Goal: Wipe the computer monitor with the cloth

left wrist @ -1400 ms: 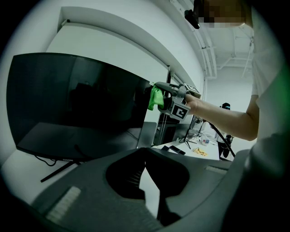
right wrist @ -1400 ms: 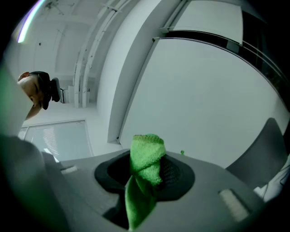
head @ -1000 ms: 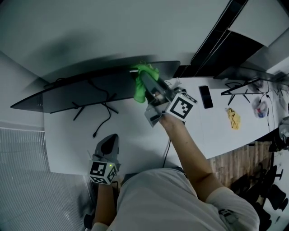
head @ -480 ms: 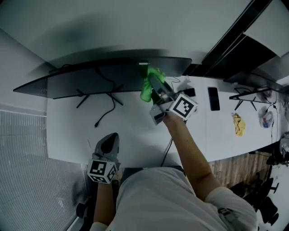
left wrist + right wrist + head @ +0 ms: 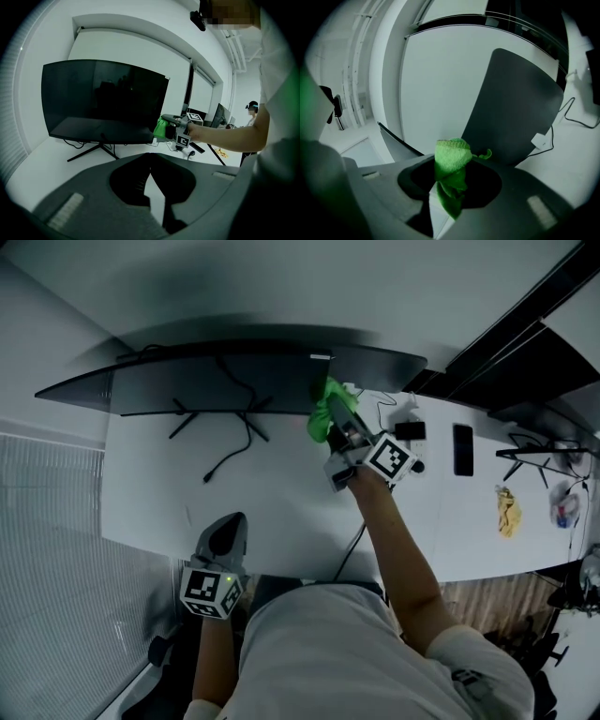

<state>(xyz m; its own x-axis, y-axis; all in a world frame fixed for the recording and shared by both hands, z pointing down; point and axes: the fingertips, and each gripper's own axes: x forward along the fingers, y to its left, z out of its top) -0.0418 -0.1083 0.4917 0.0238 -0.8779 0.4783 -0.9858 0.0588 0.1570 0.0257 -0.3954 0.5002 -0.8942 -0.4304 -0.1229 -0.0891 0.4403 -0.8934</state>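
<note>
The wide dark monitor [image 5: 225,381] stands at the back of the white desk [image 5: 272,512]. In the left gripper view the monitor [image 5: 103,101] shows its black screen. My right gripper [image 5: 336,420] is shut on the bright green cloth [image 5: 321,418] and holds it against the screen's lower right part. In the left gripper view the cloth [image 5: 161,127] sits at the screen's bottom edge. In the right gripper view the cloth [image 5: 452,161] bunches between the jaws. My left gripper [image 5: 228,526] hangs at the desk's near edge, shut and holding nothing.
Black cables [image 5: 246,423] and the stand's legs lie under the monitor. To the right on the desk are a small black device [image 5: 410,430], a phone [image 5: 463,449], a tripod [image 5: 534,451] and a yellow rag [image 5: 509,512]. Another person [image 5: 253,110] stands far right.
My right gripper has carried the green cloth down the screen, from near the top edge to the lower part. The left gripper has stayed where it was.
</note>
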